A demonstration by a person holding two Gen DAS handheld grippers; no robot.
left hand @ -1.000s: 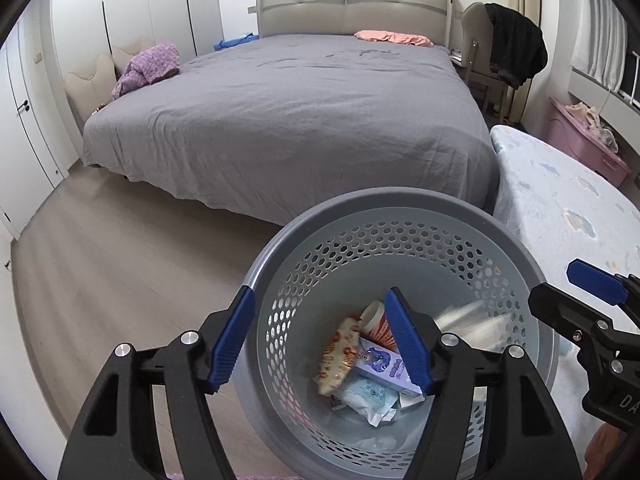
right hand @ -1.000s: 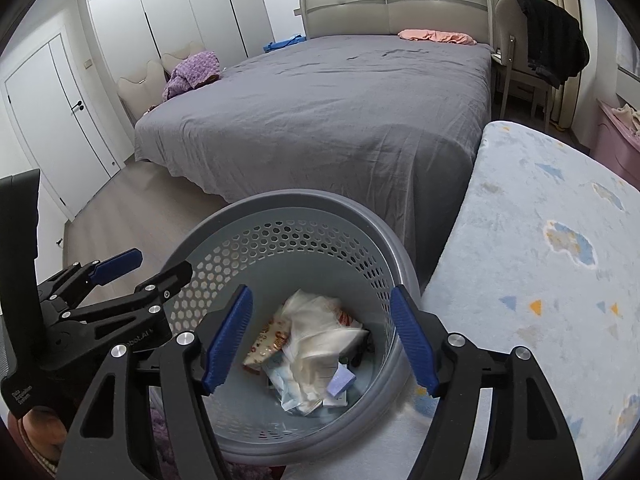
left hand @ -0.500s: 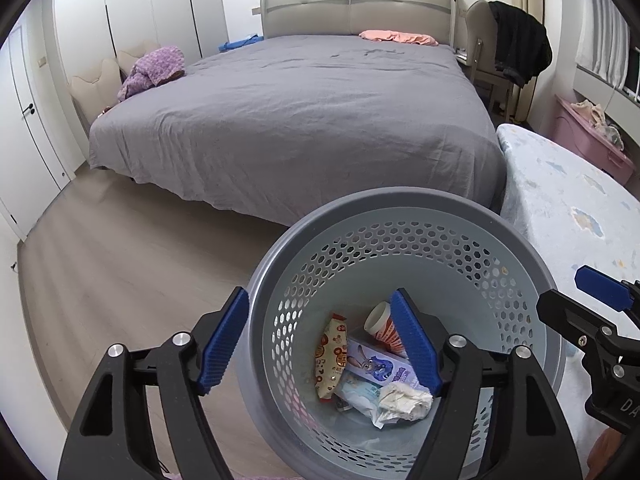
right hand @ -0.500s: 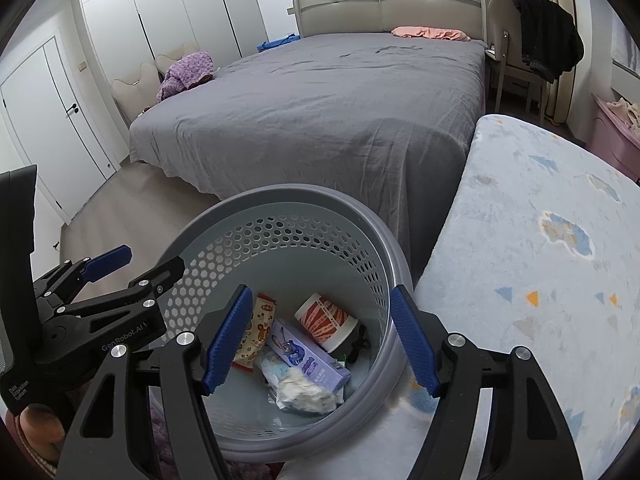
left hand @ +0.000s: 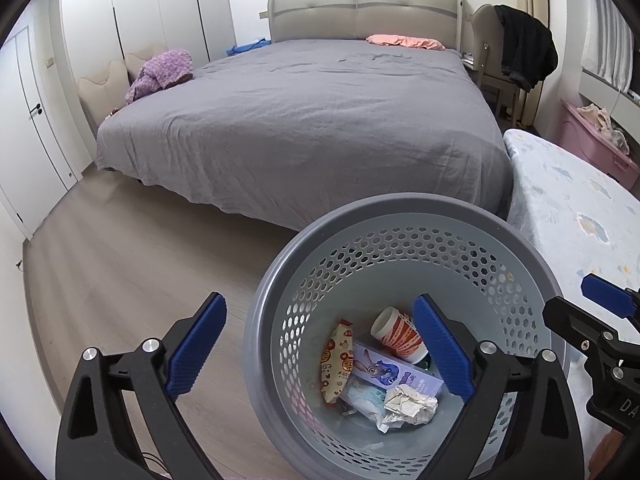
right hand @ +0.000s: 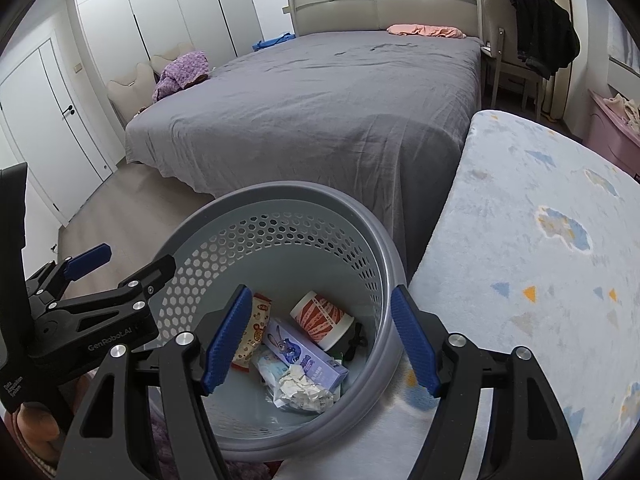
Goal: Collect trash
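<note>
A grey perforated trash basket (left hand: 400, 216) stands on the floor below both grippers; it also shows in the right wrist view (right hand: 280, 204). Inside lie a crumpled white paper (left hand: 410, 400) (right hand: 304, 390), a red-and-white paper cup (left hand: 398, 334) (right hand: 322, 318), a purple carton (left hand: 394, 372) (right hand: 304, 350) and a snack wrapper (left hand: 336, 360) (right hand: 254, 334). My left gripper (left hand: 320, 348) is open and empty above the basket's left rim. My right gripper (right hand: 320, 344) is open and empty above the basket.
A large bed with a grey cover (left hand: 304, 120) fills the far side. A light blue patterned mattress (right hand: 540, 280) lies right of the basket. Wood floor (left hand: 120, 264) lies to the left. A chair with a black jacket (left hand: 520, 48) and a pink bin (left hand: 592, 140) stand far right.
The crumpled white paper has fallen into the basket and settled on the other trash. Both grippers have risen and pulled back slightly, staying open.
</note>
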